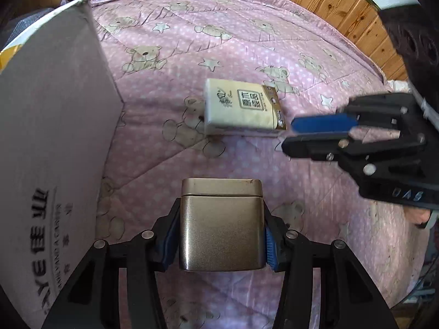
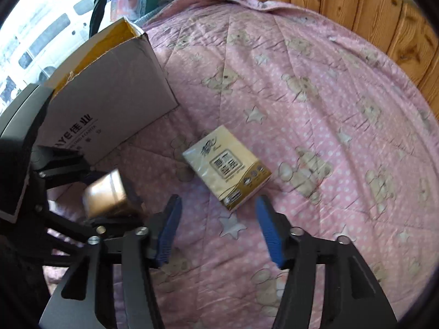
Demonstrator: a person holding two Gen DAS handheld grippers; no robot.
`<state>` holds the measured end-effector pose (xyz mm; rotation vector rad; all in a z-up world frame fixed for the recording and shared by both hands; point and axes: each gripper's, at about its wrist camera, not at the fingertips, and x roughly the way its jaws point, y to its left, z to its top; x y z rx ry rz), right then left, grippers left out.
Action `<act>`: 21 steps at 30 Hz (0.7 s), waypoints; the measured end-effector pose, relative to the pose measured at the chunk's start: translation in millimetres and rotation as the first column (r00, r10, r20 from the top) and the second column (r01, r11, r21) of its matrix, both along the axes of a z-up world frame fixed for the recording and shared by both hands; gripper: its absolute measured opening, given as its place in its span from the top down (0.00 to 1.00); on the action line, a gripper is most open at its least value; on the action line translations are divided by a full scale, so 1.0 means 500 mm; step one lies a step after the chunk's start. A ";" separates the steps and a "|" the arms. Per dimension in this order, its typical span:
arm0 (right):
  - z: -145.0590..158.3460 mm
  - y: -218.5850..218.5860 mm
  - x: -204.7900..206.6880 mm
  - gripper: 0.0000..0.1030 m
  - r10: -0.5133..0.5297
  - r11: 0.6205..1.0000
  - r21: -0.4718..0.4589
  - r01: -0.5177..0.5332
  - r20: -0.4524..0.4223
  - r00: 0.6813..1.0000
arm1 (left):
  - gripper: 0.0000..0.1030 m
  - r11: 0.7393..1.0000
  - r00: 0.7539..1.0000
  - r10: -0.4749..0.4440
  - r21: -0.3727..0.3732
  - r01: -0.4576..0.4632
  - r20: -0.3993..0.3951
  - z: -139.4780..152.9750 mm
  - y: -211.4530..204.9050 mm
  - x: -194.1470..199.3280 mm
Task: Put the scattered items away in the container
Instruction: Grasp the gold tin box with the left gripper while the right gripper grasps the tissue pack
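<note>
My left gripper point(image 1: 219, 235) is shut on a gold metal tin point(image 1: 221, 224), which it holds above the pink bedspread; the same tin point(image 2: 105, 198) shows blurred at the left of the right wrist view. A cream tissue pack point(image 1: 241, 108) lies flat on the bedspread beyond the tin. My right gripper point(image 2: 218, 230) stands open just short of the tissue pack point(image 2: 226, 166), nothing between its blue pads; it enters the left wrist view from the right point(image 1: 288, 134). A white cardboard box point(image 1: 52, 142) stands at the left, its open top point(image 2: 90, 52) showing a brown inside.
A pink quilt with bears and stars point(image 1: 247, 41) covers the bed. Wooden wall panelling point(image 2: 343, 8) runs behind it. A window point(image 2: 35, 35) is at the far left behind the box. A fingertip point(image 1: 419, 215) shows under the right gripper's body.
</note>
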<state>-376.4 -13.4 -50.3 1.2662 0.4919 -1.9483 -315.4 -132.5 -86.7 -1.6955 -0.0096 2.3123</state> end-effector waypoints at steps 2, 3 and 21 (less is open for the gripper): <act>-0.005 -0.027 -0.016 0.37 0.052 0.997 0.051 -0.050 -0.028 0.998 | 0.50 1.000 0.999 -0.010 -0.004 0.010 0.044 -0.003 -0.013 0.025; -0.016 -0.041 -0.027 0.37 0.068 0.995 0.080 -0.065 -0.032 0.997 | 0.50 1.000 0.998 -0.018 -0.009 0.019 0.058 -0.006 -0.015 0.040; -0.069 0.012 0.102 0.45 -0.132 0.991 -0.027 0.132 0.003 0.991 | 0.52 0.994 0.995 -0.003 0.107 0.013 -0.096 0.005 -0.057 0.194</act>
